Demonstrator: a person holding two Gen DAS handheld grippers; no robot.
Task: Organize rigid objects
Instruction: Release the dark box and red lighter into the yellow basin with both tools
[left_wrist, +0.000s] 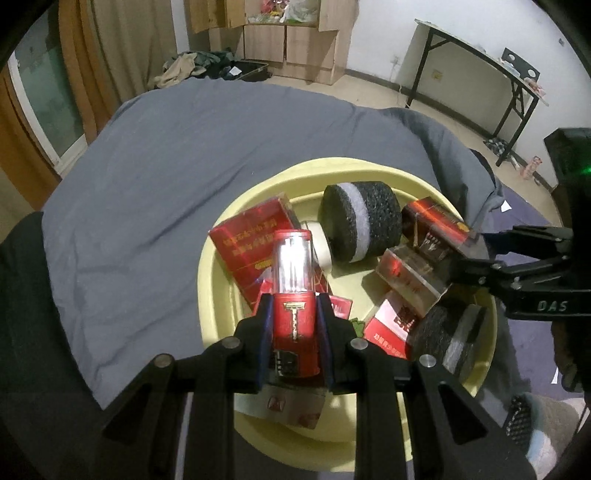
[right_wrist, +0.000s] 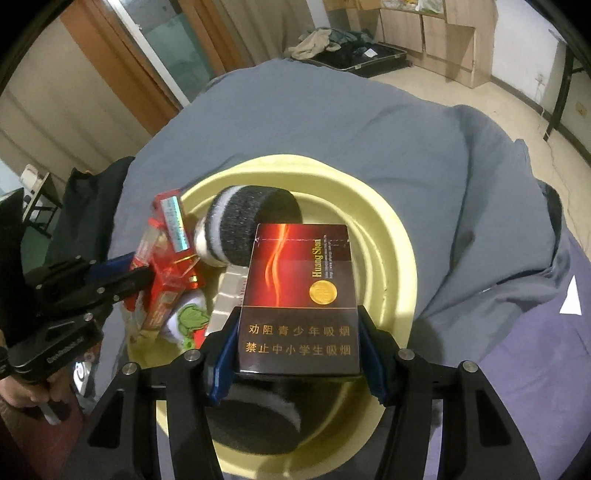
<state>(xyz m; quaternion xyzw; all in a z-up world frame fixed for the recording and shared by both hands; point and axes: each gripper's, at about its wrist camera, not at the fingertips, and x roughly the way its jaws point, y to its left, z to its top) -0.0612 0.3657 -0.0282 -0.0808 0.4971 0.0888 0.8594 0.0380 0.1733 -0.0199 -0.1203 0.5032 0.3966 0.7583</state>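
Observation:
A pale yellow basin (left_wrist: 214, 266) (right_wrist: 399, 251) sits on a grey bed sheet. My left gripper (left_wrist: 294, 308) is shut on a slim red cigarette pack (left_wrist: 293, 295) and holds it upright over the basin's near side. In the right wrist view that gripper (right_wrist: 138, 267) comes in from the left with the red pack (right_wrist: 166, 258). My right gripper (right_wrist: 299, 317) is shut on a dark brown-and-red pack (right_wrist: 299, 280) above the basin; it also shows as the right gripper (left_wrist: 465, 254). Inside lie a large red box (left_wrist: 243, 243), a black-and-grey rolled sock (left_wrist: 362, 225) (right_wrist: 251, 225) and other packs.
A second dark roll (left_wrist: 443, 339) lies at the basin's near right. A black garment (left_wrist: 22, 295) lies at the bed's left edge. On the floor beyond are an open suitcase (left_wrist: 247, 70), wooden cabinets (left_wrist: 288, 44) and a folding table (left_wrist: 480, 62). A hand (right_wrist: 22, 395) holds the left gripper.

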